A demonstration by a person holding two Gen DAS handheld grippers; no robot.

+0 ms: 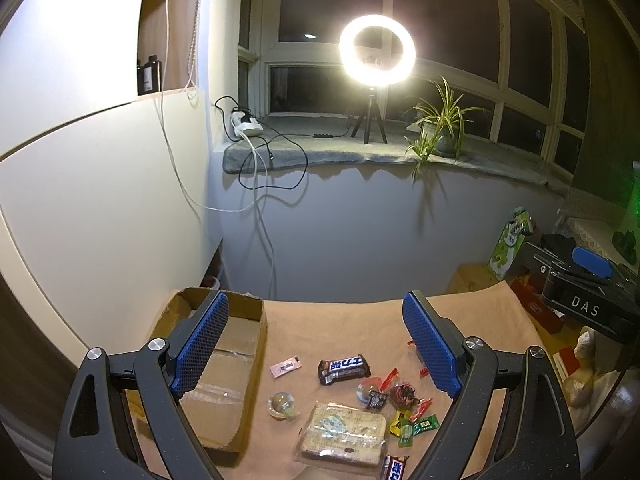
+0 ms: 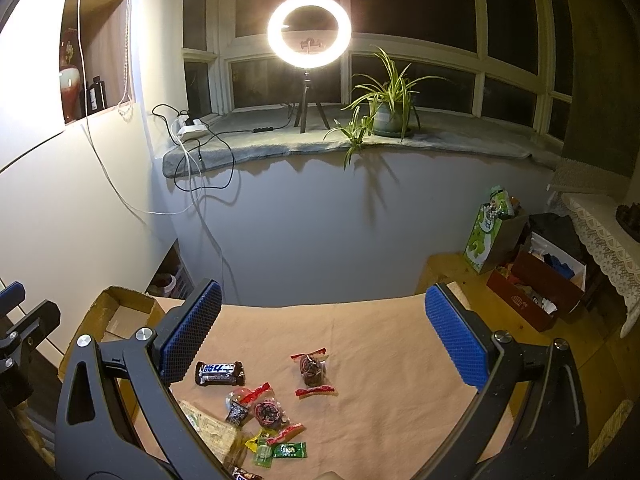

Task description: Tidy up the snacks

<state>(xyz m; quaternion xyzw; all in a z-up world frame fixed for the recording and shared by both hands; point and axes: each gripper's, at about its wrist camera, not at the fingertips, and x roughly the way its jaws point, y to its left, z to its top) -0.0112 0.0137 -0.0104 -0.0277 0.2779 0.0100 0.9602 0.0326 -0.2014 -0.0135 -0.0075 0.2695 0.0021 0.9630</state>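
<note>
Left gripper point(image 1: 316, 344): jaws spread wide, nothing between the blue pads, held above the near left part of the table point(image 1: 360, 320), which is covered by a tan cloth. Right gripper point(image 2: 322, 336): jaws likewise wide apart and holding nothing, above the middle of the same cloth.

Cardboard box point(image 1: 244, 360): open-topped, at the left edge of the table, its inside partly hidden behind the left gripper's left finger.

Snacks: scattered on the cloth to the right of the box, none inside it as far as can be seen. A dark chocolate bar point(image 1: 344, 369) lies near the centre; a small pink packet point(image 1: 285, 368) lies just left of it, apart. A clear round candy point(image 1: 282, 405) sits nearer, close to the box wall. A large cracker pack point(image 1: 344, 434) lies at the near edge, with green and yellow candies point(image 1: 416, 426) just beside its right end. A red-wrapped dark sweet point(image 2: 313, 368) lies alone to the right of the chocolate bar.

Background: a lit ring lamp point(image 1: 377, 51) on a tripod and a potted plant point(image 1: 440, 128) stand on the far window sill.
</note>
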